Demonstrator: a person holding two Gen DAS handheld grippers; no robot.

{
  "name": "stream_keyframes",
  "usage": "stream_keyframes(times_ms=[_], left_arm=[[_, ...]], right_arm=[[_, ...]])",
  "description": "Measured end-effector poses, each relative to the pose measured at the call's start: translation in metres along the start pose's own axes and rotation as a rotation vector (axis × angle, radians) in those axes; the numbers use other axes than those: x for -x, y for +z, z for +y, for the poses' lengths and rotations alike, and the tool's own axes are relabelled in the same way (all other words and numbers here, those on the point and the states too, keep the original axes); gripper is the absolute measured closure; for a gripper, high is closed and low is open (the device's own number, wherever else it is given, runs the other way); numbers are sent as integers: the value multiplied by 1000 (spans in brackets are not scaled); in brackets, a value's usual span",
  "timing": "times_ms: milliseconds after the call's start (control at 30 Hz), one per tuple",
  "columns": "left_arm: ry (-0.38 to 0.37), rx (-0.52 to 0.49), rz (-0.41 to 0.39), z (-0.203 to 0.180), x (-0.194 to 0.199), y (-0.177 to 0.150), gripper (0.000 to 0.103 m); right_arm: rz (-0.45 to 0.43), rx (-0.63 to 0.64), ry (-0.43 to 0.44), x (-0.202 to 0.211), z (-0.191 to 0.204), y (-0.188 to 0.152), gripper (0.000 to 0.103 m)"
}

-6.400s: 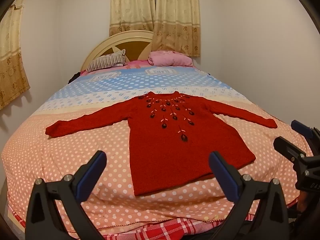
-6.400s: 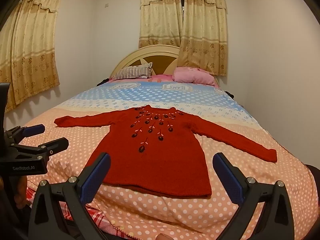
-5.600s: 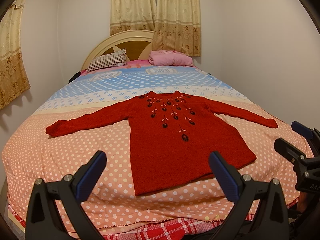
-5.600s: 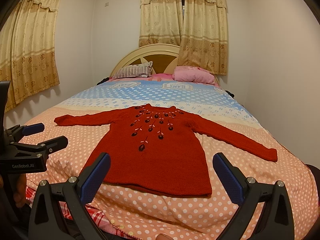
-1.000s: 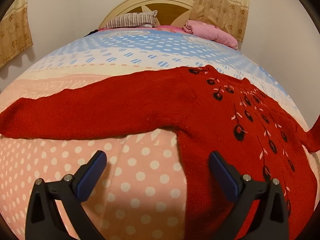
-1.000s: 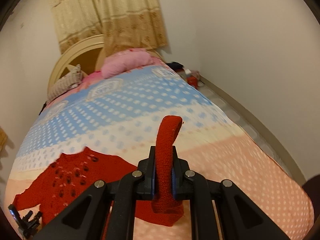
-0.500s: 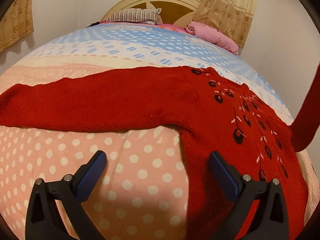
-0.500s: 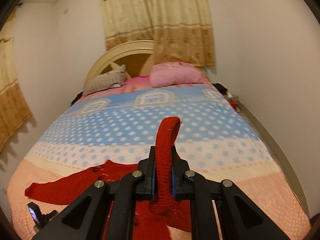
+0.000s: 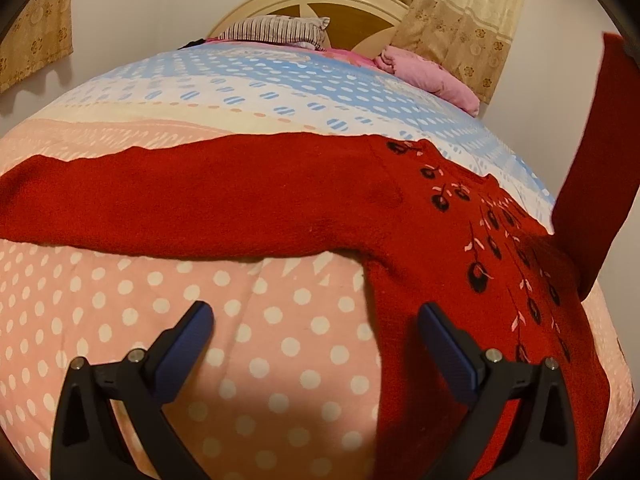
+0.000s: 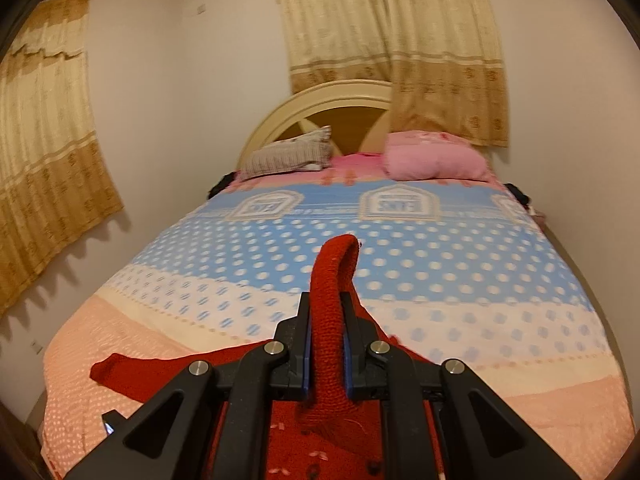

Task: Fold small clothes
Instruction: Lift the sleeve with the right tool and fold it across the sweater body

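Note:
A small red knitted sweater with dark flower embroidery lies front-up on the dotted bedspread. Its left sleeve stretches flat toward the left. My left gripper hangs open just above the spread, near the armpit and the sweater's left side edge, holding nothing. My right gripper is shut on the right sleeve's cuff, which sticks up between the blue pads. In the left wrist view that lifted right sleeve hangs in the air over the sweater's right side. The right gripper's body is out of that view.
The bed fills the room, with a striped pillow and a pink pillow at the cream headboard. Beige curtains hang behind it and on the left wall. White walls stand close on both sides.
My right gripper has carried the pinched sleeve leftward and a little upward, over the sweater's body, swinging round to face the headboard. The left gripper has stayed nearly still and open.

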State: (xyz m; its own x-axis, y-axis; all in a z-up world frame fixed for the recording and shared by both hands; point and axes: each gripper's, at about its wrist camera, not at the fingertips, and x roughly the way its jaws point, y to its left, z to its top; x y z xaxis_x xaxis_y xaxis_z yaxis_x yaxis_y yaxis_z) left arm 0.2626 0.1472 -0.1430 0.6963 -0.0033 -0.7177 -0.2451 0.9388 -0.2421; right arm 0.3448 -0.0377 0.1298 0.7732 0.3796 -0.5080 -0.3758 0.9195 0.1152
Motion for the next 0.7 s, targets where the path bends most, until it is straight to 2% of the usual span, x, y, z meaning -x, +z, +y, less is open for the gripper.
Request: stream_keyframes(times_ms=[167, 333, 433, 533, 567, 600, 633, 667, 700], left_arm=[[5, 13, -1, 2, 0, -1, 0], [17, 13, 4, 2, 0, -2, 0], [24, 9, 9, 1, -1, -2, 0], [25, 9, 11, 1, -2, -1, 0], [25, 10, 11, 2, -1, -2, 0], [25, 10, 11, 2, -1, -2, 0], [24, 11, 11, 2, -1, -2, 0], [22, 12, 11, 2, -1, -2, 0], [20, 12, 11, 2, -1, -2, 0]], right_arm=[[38, 48, 84, -41, 47, -23, 92], [114, 78, 159, -96, 87, -64, 92], [182, 75, 210, -134, 102, -101, 92], [253, 35, 290, -165, 103, -133, 91], [280, 29, 293, -173, 101, -142, 90], [309, 20, 285, -179, 97, -151, 76], [327, 8, 285, -181, 89, -156, 45], [339, -12, 296, -180, 82, -160, 32], [335, -43, 325, -171, 69, -165, 24]])
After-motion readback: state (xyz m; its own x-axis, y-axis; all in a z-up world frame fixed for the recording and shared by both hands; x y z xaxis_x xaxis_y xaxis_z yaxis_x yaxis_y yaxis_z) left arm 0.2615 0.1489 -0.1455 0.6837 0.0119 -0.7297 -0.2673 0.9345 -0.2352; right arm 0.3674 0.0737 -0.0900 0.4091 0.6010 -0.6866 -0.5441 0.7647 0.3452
